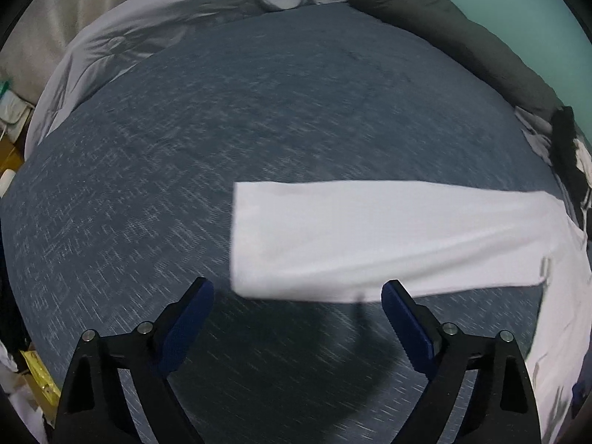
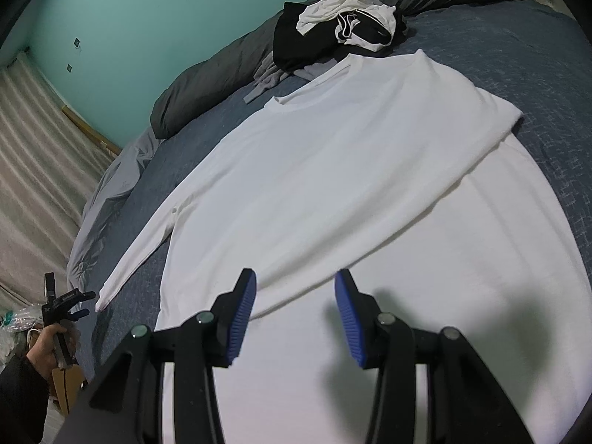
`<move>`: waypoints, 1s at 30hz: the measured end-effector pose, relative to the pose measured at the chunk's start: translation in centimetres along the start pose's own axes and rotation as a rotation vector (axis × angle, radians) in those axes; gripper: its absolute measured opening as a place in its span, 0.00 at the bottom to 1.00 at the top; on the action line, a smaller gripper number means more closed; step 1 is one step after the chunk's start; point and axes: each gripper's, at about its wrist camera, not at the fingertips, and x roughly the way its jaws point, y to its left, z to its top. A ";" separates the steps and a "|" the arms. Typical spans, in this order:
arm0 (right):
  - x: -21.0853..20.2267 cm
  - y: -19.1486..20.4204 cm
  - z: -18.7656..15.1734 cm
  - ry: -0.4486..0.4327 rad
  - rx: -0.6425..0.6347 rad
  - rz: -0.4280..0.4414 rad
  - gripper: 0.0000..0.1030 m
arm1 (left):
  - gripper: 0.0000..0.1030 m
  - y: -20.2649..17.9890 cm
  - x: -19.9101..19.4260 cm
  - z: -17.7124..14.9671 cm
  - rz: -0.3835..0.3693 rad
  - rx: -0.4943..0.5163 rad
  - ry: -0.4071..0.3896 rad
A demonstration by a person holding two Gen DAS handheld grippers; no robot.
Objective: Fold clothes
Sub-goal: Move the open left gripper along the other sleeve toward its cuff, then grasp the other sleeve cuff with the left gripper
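A white long-sleeved shirt [image 2: 333, 185] lies flat on the blue bedspread [image 2: 518, 55]. Its right sleeve is folded across the chest, and its left sleeve [image 1: 370, 236] stretches out straight over the bedspread [image 1: 222, 129]. My left gripper [image 1: 298, 290] is open and empty, hovering just short of the left sleeve's cuff end. It also shows in the right wrist view [image 2: 79, 303], held in a hand at the bed's left edge. My right gripper [image 2: 296, 285] is open and empty, just above the shirt's lower body near the folded sleeve's cuff.
A pile of black and white clothes [image 2: 333, 33] lies past the shirt's collar. A dark grey pillow [image 2: 222, 85] runs along the teal wall. A light grey duvet [image 1: 129, 55] is bunched at the far side. Boxes [image 1: 11, 155] stand beside the bed.
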 end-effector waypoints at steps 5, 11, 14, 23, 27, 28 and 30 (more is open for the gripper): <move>0.2 0.0 0.0 0.002 -0.003 -0.001 0.44 | 0.87 1.3 0.9 -0.1 -0.010 -0.029 0.010; 0.5 0.1 -0.2 0.012 -0.006 -0.004 0.44 | 0.75 2.0 1.7 -0.2 -0.033 -0.047 0.023; 0.6 0.0 -0.2 0.013 -0.008 -0.007 0.44 | 0.72 2.2 2.1 -0.3 -0.043 -0.053 0.028; 0.5 -0.2 -0.1 0.010 -0.003 -0.007 0.44 | 0.53 2.3 3.0 -0.7 -0.050 -0.069 0.041; 0.4 -0.2 -0.1 0.008 0.000 -0.007 0.44 | 0.33 1.8 2.7 -0.8 -0.046 -0.048 0.043; 0.4 -0.3 -0.1 0.007 0.000 -0.007 0.44 | 0.27 1.6 2.6 -0.8 -0.051 -0.041 0.043; 0.4 -0.3 -0.1 0.006 0.002 -0.007 0.44 | 0.19 1.1 2.4 -0.9 -0.061 -0.026 0.044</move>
